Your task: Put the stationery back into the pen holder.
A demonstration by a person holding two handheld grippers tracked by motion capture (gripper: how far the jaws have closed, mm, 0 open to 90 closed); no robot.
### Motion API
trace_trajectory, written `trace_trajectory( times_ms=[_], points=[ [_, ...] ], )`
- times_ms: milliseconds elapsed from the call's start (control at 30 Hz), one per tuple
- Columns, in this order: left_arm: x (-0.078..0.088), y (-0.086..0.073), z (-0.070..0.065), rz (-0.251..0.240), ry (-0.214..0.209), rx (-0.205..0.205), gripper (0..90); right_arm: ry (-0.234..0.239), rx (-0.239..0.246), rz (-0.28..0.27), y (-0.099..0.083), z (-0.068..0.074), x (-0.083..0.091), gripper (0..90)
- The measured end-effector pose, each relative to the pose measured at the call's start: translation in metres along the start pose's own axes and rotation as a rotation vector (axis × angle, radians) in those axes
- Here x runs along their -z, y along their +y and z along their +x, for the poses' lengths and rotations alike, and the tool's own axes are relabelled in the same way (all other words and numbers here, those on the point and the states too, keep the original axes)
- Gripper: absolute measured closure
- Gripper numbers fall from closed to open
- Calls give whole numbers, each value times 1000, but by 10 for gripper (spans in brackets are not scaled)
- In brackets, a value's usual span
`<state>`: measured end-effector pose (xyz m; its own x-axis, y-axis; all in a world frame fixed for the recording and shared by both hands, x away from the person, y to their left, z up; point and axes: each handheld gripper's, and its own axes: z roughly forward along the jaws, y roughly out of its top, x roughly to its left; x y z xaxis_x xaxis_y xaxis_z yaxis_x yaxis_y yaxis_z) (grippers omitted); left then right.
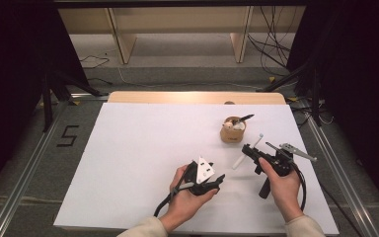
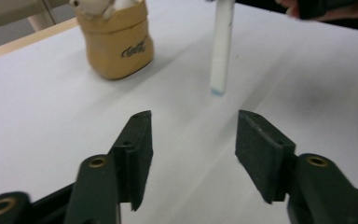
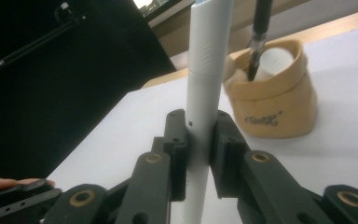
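A white table top (image 1: 143, 148) takes up most of the high view, with a bare wooden strip along its far edge and dark floor with metal rails on both sides. The left half of the surface lies open; all the activity sits in the near right quarter, close to the person's edge.

The right gripper (image 1: 250, 149) pinches a white pen (image 1: 247, 151) between its pads. In the right gripper view the pen (image 3: 204, 93) stands upright between the two black jaws, which press on its barrel from either side. It is a slim, smooth white tube with a seam partway up; in the left gripper view its lower tip (image 2: 218, 91) shows a faint blue ring and hangs just above the table.

The left gripper (image 1: 220, 178) rests near the front edge, well apart from the pen. Its jaws are spread wide with nothing between them.

A tan pouch-like holder (image 1: 233, 130) stands beyond the pen, holding a dark pen and pale rounded items too small to identify. Its printed lettering is blurred. The white pen's top is cut off in both gripper views.
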<state>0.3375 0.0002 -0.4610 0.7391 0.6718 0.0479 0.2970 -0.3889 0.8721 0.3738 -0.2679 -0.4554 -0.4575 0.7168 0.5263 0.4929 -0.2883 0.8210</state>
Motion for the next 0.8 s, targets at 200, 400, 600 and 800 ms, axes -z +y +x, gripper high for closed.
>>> trace_trajectory(
  times_ms=[200,400,600,800],
  points=[
    [13,-9,18,32,5,6,382,-34,26,-16,5,-5,-1,785],
    [26,-18,36,45,28,32,338,-58,43,-36,10,-8,-2,785],
    [35,-27,47,63,42,47,327,-81,58,-61,18,-9,-4,785],
    [43,-34,56,80,53,55,322,-93,63,-76,22,-12,-9,785]
  ],
)
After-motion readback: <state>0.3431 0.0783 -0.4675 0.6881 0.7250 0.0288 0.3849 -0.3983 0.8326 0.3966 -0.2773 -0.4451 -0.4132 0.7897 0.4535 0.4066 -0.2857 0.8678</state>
